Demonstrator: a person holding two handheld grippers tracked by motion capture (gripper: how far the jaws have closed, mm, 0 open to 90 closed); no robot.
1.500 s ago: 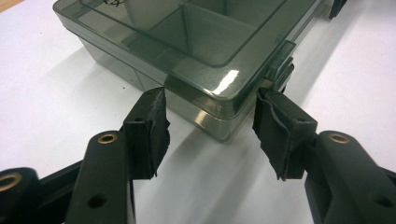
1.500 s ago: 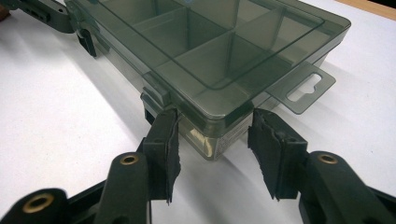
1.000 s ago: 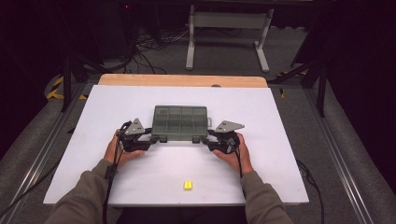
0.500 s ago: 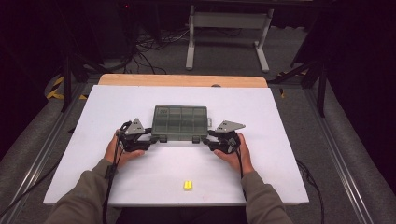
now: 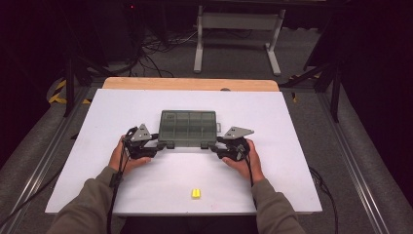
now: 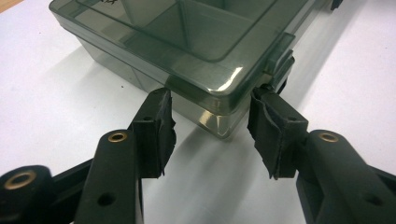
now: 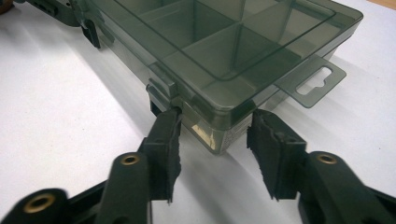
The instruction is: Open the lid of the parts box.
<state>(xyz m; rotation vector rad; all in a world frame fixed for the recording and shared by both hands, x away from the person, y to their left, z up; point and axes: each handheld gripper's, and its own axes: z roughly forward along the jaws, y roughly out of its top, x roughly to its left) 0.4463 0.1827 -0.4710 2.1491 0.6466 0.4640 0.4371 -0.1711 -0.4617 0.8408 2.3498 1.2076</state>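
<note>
The compartment box [image 6: 196, 51] is moulded from glossy, smoke-tinted translucent plastic. The fingers [image 6: 159, 130] are faced with rough, matt black rubber pads. The surface [image 5: 272, 170] is covered in smooth, matt white, edged with wood at the far side.

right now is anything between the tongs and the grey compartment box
Nothing visible. The left tongs straddle one near corner of the compartment box and the right tongs the other, pads at or almost at its walls. The yellow piece lies apart, nearer the person.
</note>
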